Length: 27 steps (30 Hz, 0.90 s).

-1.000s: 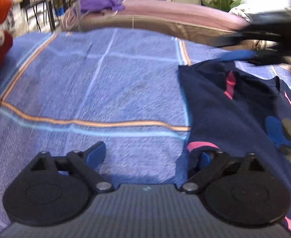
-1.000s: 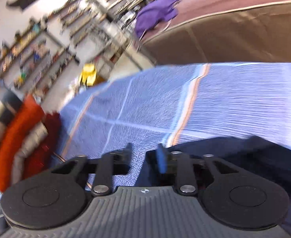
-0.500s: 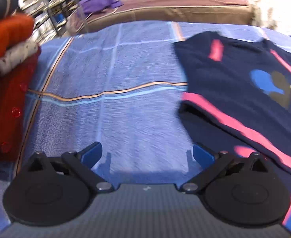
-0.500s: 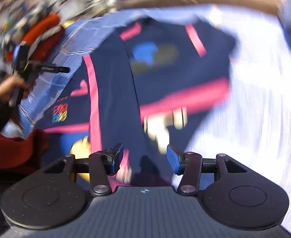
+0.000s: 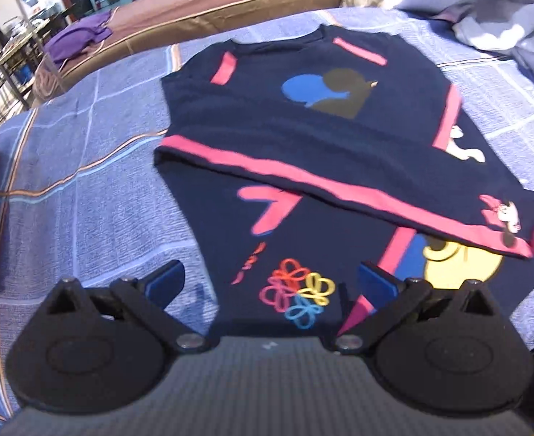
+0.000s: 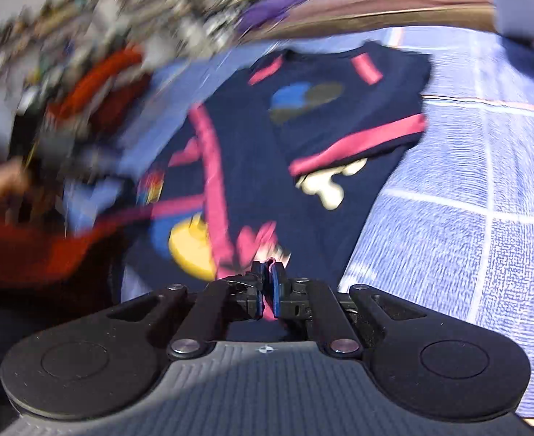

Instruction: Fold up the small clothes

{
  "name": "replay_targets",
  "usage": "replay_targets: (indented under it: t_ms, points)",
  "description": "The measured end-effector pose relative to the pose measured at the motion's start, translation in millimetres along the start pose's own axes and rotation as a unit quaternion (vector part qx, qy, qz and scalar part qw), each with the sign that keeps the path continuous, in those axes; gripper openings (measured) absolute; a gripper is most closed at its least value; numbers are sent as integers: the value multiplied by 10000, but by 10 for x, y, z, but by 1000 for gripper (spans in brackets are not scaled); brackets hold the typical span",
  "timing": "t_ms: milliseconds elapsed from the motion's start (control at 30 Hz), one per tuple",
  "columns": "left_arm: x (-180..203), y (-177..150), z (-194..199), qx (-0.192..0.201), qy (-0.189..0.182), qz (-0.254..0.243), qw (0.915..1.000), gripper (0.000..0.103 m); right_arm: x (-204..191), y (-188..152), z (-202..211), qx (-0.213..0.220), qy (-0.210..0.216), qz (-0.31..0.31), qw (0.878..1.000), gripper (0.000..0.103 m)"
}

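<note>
Two claws work over a navy garment (image 5: pixel 303 138) that lies on a bed covered by a blue checked sheet (image 5: pixel 85 189). The garment carries pink stripes and coloured prints, and its upper portion is folded down across the lower portion, the pink hem band running diagonally over the printed panel beneath. The left claw (image 5: pixel 270 283) hovers above the near edge of the garment with its jaws spread to their widest, having just been opening; no fabric sits between its blue pads (image 5: pixel 165 283). The right claw (image 6: pixel 267 283) has just been closing and its jaws are now pressed together on a pink fold of the garment at the near edge, the cloth visible between the pads. The right wrist view is heavily motion-blurred on its left side, where a hand (image 6: pixel 1 181) and what appears to be a red sleeve (image 6: pixel 30 247) can be made out. Beyond the sheet stands a brown mattress (image 5: pixel 230 3) with a purple cloth (image 5: pixel 77 36) on it.
</note>
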<state>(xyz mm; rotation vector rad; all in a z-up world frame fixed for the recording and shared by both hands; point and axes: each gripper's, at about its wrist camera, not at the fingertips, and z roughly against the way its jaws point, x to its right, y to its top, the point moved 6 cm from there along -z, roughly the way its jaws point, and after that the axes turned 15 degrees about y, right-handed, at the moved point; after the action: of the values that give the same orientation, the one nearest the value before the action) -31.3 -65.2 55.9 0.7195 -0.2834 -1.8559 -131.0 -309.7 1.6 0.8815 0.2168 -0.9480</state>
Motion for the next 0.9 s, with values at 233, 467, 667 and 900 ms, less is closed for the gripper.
replay_targets:
  t_ms: [233,467,667,900]
  points:
    - [-390,291,-262,112,231,-174,9995,103,-8,-238,46,-252,762,-442,9958,54]
    - [-924,1343,-1050,585,288,-84,9978,103,1002,1161,134,1475,-45,-853,9854,103]
    - [-1068,2103,-1959,829,-380,88,9958,103,2370,2245,-287,2010,-465,-1586,9655,103]
    - [-867,2323,-2619,1015,-1012,-13,9897,102,2739,2721,-791,1381,-129,-973,9855,103]
